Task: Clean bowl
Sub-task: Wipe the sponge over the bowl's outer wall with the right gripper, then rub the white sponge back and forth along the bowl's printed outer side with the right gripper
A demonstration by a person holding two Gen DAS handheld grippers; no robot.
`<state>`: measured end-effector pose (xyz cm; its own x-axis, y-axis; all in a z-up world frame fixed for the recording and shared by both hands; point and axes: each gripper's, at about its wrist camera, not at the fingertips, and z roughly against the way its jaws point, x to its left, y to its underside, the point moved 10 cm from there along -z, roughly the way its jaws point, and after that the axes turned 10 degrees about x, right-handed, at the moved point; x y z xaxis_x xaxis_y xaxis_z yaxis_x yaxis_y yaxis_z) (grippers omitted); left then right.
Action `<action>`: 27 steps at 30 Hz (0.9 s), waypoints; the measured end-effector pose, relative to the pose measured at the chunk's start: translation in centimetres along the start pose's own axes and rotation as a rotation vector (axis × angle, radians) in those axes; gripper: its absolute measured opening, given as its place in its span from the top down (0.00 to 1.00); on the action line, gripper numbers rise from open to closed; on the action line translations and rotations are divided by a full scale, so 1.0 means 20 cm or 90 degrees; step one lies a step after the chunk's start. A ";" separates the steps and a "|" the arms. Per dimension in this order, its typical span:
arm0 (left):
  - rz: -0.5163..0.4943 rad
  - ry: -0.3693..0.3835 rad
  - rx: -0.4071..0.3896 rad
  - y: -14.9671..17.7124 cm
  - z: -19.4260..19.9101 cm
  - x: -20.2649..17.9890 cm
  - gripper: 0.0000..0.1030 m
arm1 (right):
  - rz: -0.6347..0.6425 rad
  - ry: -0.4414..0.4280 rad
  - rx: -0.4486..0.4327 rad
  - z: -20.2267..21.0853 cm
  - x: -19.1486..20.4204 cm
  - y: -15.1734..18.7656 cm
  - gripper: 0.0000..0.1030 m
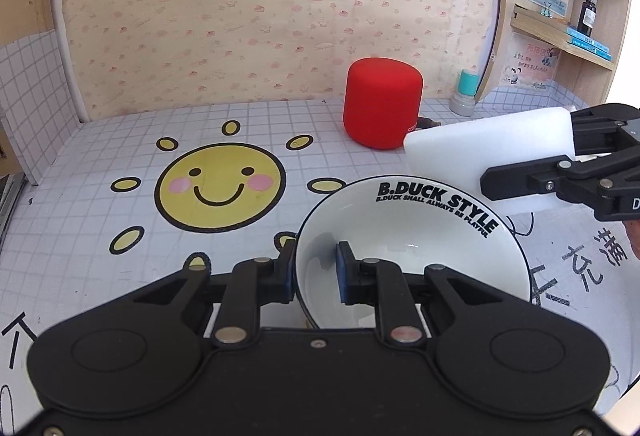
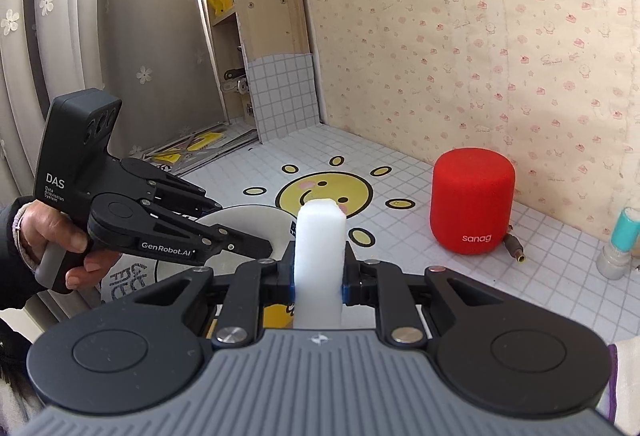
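The left tongs [image 1: 316, 268] pinch the B.Duck bowl's [image 1: 420, 236] rim, the right tongs [image 2: 319, 276] clamp a white sponge [image 2: 320, 236] near it; wiping looks not yet begun.

Left gripper [image 1: 316, 268]: pitched downward, jaws clamped on the near rim of the white bowl [image 1: 400, 236], one blue-padded finger inside the wall, the other outside.
Left hand [image 2: 60, 248]: wrapped around the gripper's pistol handle, fingers curled under it, dark sleeve at the wrist.
Right gripper [image 2: 318, 272]: angled gently downward, jaws closed on a white sponge block [image 2: 320, 244] that juts forward past the fingertips.
Right hand: only a sliver shows behind its gripper in the left wrist view.
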<state>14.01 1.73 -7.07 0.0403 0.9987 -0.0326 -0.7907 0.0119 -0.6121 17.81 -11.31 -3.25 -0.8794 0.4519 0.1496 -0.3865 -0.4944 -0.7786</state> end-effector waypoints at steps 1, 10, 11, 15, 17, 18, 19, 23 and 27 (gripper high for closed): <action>-0.001 -0.001 0.000 0.00 0.00 0.00 0.80 | -0.001 0.002 -0.002 0.01 0.00 0.01 0.80; -0.005 -0.003 -0.001 0.01 0.00 -0.02 0.80 | -0.021 -0.010 -0.013 0.01 -0.02 0.01 0.80; -0.006 -0.003 -0.001 0.01 0.01 -0.02 0.80 | -0.020 -0.012 -0.013 -0.01 -0.02 -0.01 0.80; -0.005 0.001 -0.001 0.00 0.01 -0.01 0.80 | -0.008 -0.019 -0.004 -0.08 -0.01 -0.07 0.80; -0.005 0.003 -0.001 0.00 0.01 -0.01 0.80 | -0.005 -0.022 0.001 -0.10 -0.01 -0.09 0.80; -0.005 0.004 -0.001 0.00 0.01 0.00 0.80 | -0.004 -0.025 0.003 -0.12 -0.01 -0.10 0.80; -0.005 0.004 -0.002 0.00 0.01 0.00 0.80 | -0.003 -0.026 0.004 -0.12 -0.01 -0.10 0.80; -0.001 0.007 -0.001 0.00 0.00 0.00 0.80 | 0.000 -0.029 0.007 -0.15 -0.01 -0.13 0.80; 0.001 0.009 0.000 0.00 0.00 0.00 0.80 | 0.005 -0.031 0.013 -0.20 0.00 -0.15 0.80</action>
<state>14.03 1.73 -6.97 0.0479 0.9979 -0.0445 -0.7909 0.0107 -0.6118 20.10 -6.87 -3.24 -0.8947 0.4117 0.1730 -0.3845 -0.5132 -0.7673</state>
